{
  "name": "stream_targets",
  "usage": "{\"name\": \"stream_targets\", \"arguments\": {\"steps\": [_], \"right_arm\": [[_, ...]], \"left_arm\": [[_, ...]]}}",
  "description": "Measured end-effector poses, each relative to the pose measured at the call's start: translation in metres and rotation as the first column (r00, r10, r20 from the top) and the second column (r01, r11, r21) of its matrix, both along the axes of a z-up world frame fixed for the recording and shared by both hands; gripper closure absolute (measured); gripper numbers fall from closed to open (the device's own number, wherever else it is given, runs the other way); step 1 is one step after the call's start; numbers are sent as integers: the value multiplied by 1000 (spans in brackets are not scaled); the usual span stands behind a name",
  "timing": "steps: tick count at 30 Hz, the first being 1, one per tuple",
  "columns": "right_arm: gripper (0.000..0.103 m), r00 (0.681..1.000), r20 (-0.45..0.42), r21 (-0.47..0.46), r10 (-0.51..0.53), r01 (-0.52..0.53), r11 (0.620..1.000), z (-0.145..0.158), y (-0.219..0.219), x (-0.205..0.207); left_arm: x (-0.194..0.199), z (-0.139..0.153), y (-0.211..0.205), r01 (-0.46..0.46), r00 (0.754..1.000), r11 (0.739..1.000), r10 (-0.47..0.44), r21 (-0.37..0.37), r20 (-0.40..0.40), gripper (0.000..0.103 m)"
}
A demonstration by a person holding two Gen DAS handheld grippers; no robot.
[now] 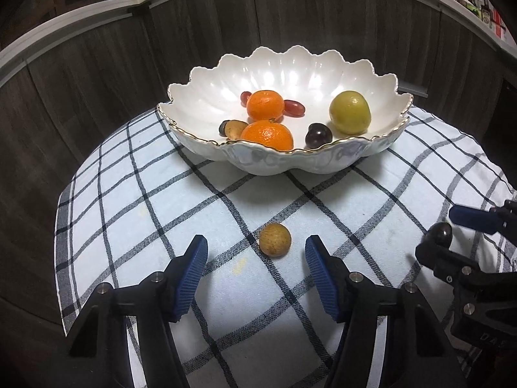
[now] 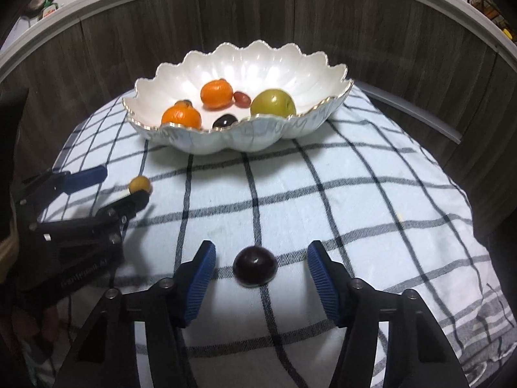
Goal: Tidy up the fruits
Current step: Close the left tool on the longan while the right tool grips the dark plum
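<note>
From the left wrist view, the left claw (image 1: 257,252) hangs low over a table covered by a white cloth with dark checks (image 1: 161,213), its two blue ribbed pads spread apart with a small tan, speckled round fruit (image 1: 275,239) lying on the cloth between them; neither pad touches it, so the claw is released and grasps nothing. Beyond it, at the far side of the cloth, stands a white scalloped bowl with a gold rim (image 1: 290,61), and in it lie two oranges (image 1: 265,105), a yellow-green fruit (image 1: 350,112) to the right, a dark plum (image 1: 319,135) near the front rim, two red grapes beside the rear orange, and a small brown piece at the left of the front orange. At the right edge the right claw (image 1: 444,226) shows, with a dark round fruit (image 1: 441,233) between its fingers. From the right wrist view, the right claw (image 2: 261,258) likewise stands released, its pads clear on both sides of the dark round fruit (image 2: 255,266), which rests on the cloth (image 2: 355,194). The bowl (image 2: 245,58) sits behind, holding the same fruit. At the left the left claw (image 2: 124,186) appears, blurred, its fingers flanking the tan fruit (image 2: 140,185) on the cloth.
</note>
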State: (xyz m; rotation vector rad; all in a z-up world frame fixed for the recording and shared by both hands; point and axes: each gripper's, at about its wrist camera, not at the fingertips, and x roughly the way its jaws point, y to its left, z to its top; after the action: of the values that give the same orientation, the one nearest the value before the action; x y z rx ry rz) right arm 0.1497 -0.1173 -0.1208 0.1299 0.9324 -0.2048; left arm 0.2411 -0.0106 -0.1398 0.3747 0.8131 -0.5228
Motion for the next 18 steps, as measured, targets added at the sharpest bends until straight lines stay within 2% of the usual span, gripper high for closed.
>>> {"name": "stream_targets", "arguments": {"steps": [6, 11, 14, 18], "right_arm": [[47, 1000, -17, 16, 1, 0, 1000, -7, -1, 1], [47, 1000, -13, 19, 2, -2, 1000, -9, 0, 3], [57, 1000, -8, 16, 0, 0, 1000, -9, -2, 3], [73, 1000, -6, 19, 13, -13, 1000, -8, -1, 4]], "left_arm": [[5, -6, -5, 17, 1000, 1000, -17, 1, -20, 45], [7, -9, -7, 27, 999, 1000, -28, -7, -40, 57], [8, -10, -8, 33, 998, 999, -34, -20, -53, 67], [8, -10, -10, 37, 997, 999, -39, -29, -60, 76]]}}
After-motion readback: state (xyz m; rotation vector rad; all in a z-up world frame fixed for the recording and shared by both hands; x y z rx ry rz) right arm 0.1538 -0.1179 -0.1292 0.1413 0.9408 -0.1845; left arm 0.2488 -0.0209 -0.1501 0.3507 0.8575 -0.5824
